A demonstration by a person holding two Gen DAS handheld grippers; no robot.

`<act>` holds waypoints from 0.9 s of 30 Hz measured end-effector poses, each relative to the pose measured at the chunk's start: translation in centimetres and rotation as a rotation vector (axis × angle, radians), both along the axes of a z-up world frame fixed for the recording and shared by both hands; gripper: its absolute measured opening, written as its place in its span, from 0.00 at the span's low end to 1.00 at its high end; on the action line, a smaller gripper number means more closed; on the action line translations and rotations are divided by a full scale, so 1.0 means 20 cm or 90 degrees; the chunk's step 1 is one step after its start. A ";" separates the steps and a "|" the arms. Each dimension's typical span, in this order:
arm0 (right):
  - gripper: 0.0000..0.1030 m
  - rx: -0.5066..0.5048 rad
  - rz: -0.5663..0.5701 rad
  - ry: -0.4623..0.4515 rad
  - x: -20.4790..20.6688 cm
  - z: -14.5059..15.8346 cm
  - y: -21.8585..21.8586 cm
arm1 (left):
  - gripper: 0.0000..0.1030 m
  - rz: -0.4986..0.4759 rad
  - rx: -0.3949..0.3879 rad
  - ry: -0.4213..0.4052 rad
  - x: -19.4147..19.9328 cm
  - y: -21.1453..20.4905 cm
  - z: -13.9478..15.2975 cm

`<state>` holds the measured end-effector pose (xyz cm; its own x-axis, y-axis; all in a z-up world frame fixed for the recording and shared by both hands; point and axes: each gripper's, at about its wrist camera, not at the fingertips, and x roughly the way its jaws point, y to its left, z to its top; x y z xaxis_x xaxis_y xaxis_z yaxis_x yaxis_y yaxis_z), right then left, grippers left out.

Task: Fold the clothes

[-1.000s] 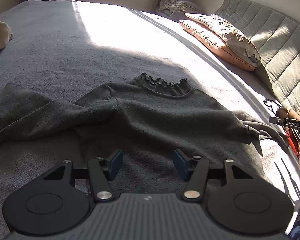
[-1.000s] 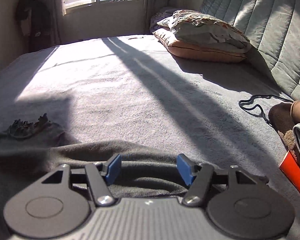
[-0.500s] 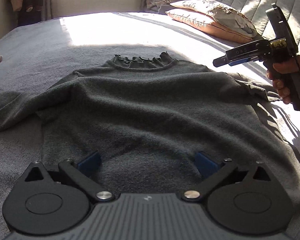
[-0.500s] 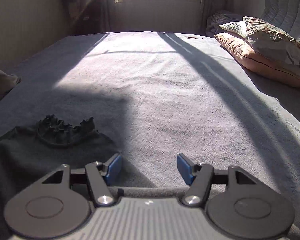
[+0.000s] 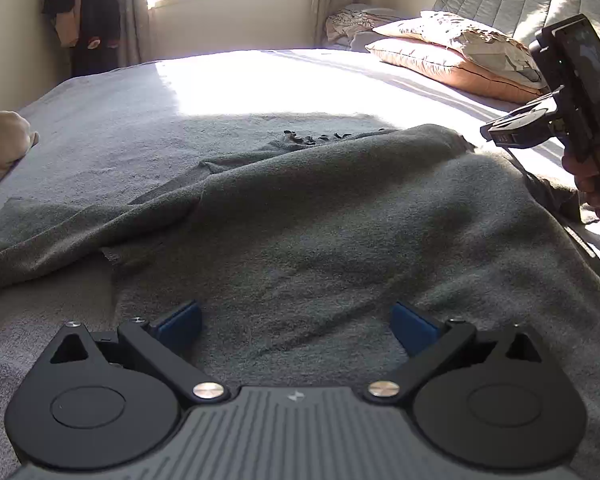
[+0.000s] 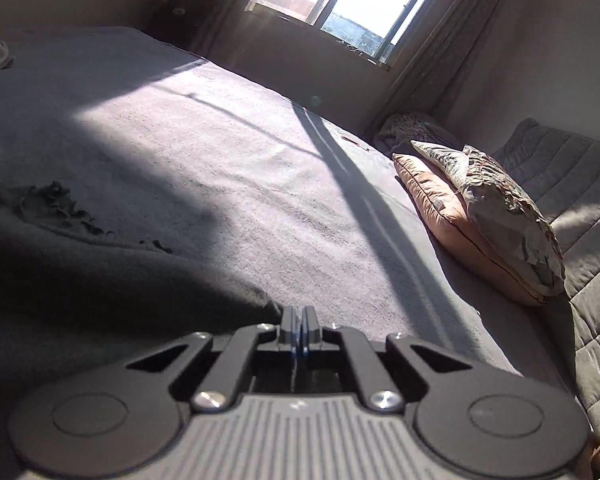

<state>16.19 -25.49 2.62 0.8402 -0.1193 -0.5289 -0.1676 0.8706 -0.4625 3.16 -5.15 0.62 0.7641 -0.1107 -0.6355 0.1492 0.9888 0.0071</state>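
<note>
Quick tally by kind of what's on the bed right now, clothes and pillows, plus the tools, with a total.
Dark grey sweater: 1
Stacked pillows at the headboard, peach one under a patterned one: 2
Tools, left tool open, right tool shut, apparently on the sweater's edge: 2
Beige fabric at the left edge, kind unclear: 1
Total: 6

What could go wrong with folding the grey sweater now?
1. The right hand-held gripper is pinched shut at the grey sweater's edge; whether it holds cloth is unclear, so the fold might slip.
2. The left hand-held gripper is open, pinning nothing, so the sweater may slide on the bed.
3. The left sleeve lies bunched and may fold crooked.
</note>
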 end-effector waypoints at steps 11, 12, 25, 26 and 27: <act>0.48 0.367 -0.389 0.059 -0.15 0.12 -1.02 | 1.00 -0.010 -0.031 0.035 0.01 0.11 0.08; 0.48 0.374 -0.426 0.065 -0.20 0.10 -1.12 | 1.00 -0.002 -0.040 0.035 0.01 0.14 0.10; 0.58 0.470 -0.499 0.074 -0.66 0.08 -1.64 | 1.00 0.029 -0.099 0.070 0.01 0.25 0.13; 0.58 0.455 -0.477 0.087 -0.64 0.07 -1.63 | 1.00 0.026 -0.100 0.072 0.01 0.25 0.13; 0.52 0.440 -0.455 0.101 -0.62 0.06 -1.61 | 1.00 0.024 -0.101 0.073 0.01 0.24 0.13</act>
<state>3.78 -57.69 3.73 0.6055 -0.1928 -0.7721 0.4828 0.8603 0.1638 3.45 -0.29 3.13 0.6926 -0.1886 -0.6962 0.1028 0.9812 -0.1635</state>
